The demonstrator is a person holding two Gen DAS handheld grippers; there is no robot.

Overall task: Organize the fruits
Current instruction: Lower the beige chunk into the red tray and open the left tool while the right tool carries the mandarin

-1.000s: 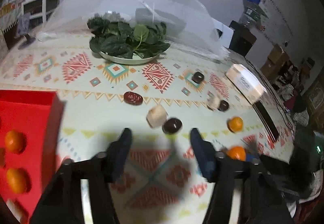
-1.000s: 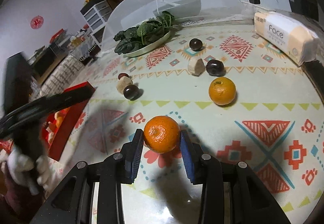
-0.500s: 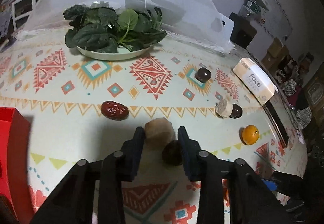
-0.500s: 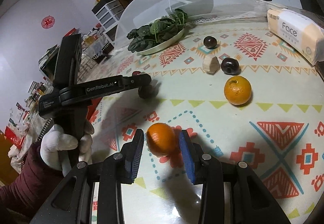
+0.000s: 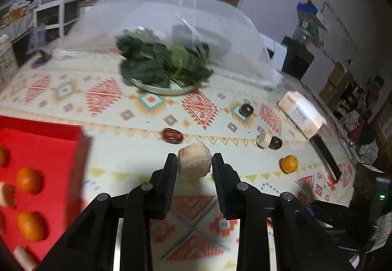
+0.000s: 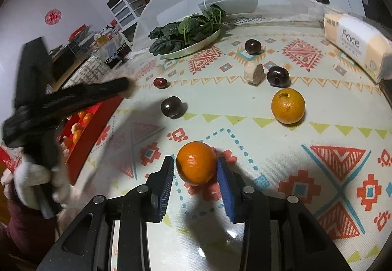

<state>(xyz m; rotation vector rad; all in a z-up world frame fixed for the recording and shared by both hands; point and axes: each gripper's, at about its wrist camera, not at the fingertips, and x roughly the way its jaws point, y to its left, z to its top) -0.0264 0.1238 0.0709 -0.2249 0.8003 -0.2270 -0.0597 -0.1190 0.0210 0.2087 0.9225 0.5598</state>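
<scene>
My left gripper is shut on a beige banana piece and holds it above the patterned tablecloth, right of the red tray that holds several oranges. My right gripper is shut on an orange low over the cloth. In the right wrist view a second orange, three dark plums, a red date and another banana piece lie on the table. The left gripper shows blurred at the left.
A plate of spinach stands at the back under a mesh food cover. A tissue pack lies at the right table edge. The red tray sits at the left edge.
My left gripper closed on the banana piece, lifted it and swung left toward the red tray; the plum stayed on the cloth. My right gripper stays shut on the orange.
</scene>
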